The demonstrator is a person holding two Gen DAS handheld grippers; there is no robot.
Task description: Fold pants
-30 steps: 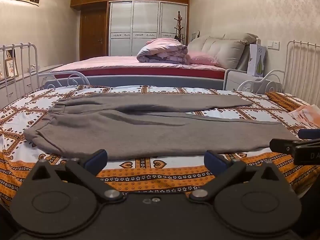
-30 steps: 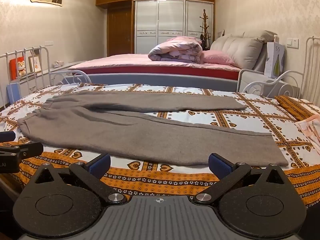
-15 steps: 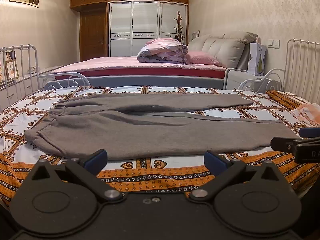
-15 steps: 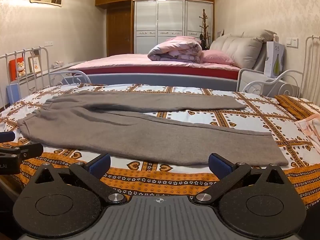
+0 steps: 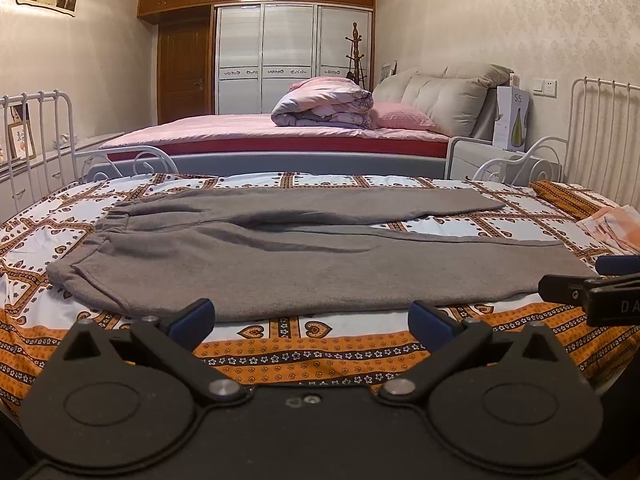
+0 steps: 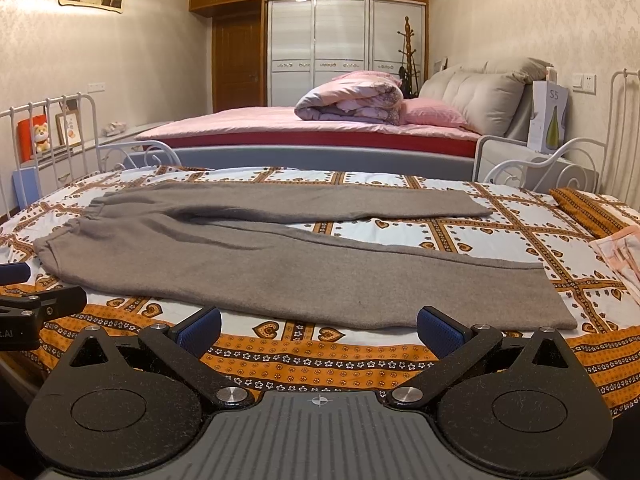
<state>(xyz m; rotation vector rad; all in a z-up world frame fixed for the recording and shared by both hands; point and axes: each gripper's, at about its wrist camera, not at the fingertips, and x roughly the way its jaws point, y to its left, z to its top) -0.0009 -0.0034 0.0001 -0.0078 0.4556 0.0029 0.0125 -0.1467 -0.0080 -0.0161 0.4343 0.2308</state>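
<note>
Grey-brown pants (image 5: pixel 304 264) lie flat on a patterned bedspread (image 5: pixel 320 344), waistband at the left, both legs spread out to the right; they also show in the right wrist view (image 6: pixel 296 276). My left gripper (image 5: pixel 312 318) is open and empty, just short of the near leg's front edge. My right gripper (image 6: pixel 320 326) is open and empty, in front of the near leg towards its hem end. Each gripper appears at the edge of the other's view: the right one (image 5: pixel 592 288) and the left one (image 6: pixel 36 304).
White metal bed rails stand at the left (image 5: pixel 36 136) and right (image 5: pixel 600 128). A folded pink-orange cloth (image 6: pixel 620 256) lies at the bedspread's right edge. Behind is a second bed (image 5: pixel 272 136) with a rolled quilt (image 5: pixel 324 104).
Both grippers have stayed open and almost still. The left wrist view has shifted only slightly. The pants have not moved.
</note>
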